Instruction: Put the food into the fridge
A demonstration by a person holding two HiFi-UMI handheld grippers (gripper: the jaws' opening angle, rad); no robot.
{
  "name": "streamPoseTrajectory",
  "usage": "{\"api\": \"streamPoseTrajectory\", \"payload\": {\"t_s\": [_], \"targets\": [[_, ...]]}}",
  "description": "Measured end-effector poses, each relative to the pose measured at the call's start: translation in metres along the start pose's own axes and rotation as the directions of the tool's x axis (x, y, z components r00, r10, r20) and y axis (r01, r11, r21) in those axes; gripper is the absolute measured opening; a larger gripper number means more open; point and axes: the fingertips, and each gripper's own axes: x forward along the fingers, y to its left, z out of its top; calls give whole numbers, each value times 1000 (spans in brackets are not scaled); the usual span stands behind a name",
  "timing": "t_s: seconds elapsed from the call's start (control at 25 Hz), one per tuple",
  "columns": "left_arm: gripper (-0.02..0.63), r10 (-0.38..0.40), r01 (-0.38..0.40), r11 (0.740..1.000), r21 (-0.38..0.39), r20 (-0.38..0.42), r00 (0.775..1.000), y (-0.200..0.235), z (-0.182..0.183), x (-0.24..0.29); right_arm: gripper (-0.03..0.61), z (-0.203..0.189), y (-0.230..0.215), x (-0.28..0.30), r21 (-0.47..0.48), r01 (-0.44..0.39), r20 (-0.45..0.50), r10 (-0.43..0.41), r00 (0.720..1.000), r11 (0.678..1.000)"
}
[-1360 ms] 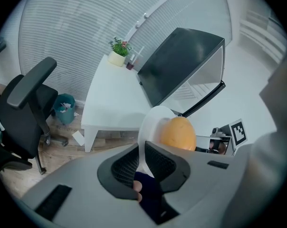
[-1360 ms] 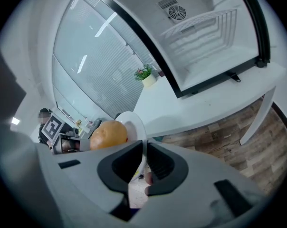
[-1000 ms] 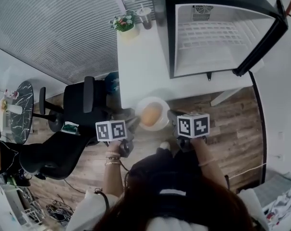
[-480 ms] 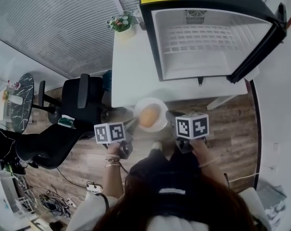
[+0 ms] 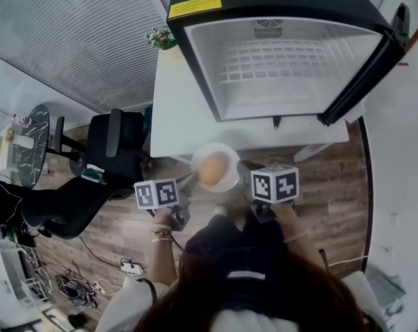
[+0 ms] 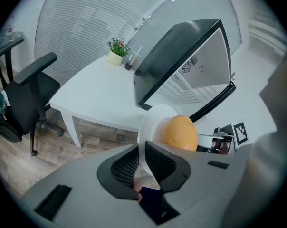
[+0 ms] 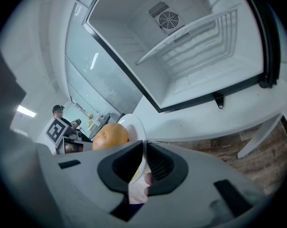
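- Nearer and larger than a second ago, one open fridge (image 5: 285, 61) stands on one white table (image 5: 174, 116). It lies straight ahead of the carried load, with its cavity facing the person.
- One white plate (image 5: 231, 159) hangs at the table's near edge between two grippers, neither nearer the fridge.
- Left gripper (image 5: 188, 182) and right gripper (image 5: 242, 170) each pinch an opposite rim, jaws narrow.
- One round orange food (image 5: 213, 169) sits mid-plate.

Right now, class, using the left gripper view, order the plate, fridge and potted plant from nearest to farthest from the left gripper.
1. Plate, in its jaws.
2. Fridge, ahead on the table.
3. Potted plant, far table corner.
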Motion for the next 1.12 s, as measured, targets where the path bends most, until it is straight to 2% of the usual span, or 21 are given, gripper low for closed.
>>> {"api": "streamPoseTrajectory", "payload": {"t_s": [0.6, 0.8, 1.12], "targets": [[45, -14, 14, 1000, -15, 13, 1000, -69, -10, 51, 25, 15, -62, -57, 24, -31, 34, 30, 999, 999], [44, -21, 21, 1000, 12, -2, 1000, -90, -7, 60, 25, 19, -76, -75, 64, -45, 66, 41, 997, 997], [44, -28, 30, 996, 83, -24, 999, -116, 11, 74, 25, 41, -95, -90, 64, -17, 118, 9, 993, 998]]}}
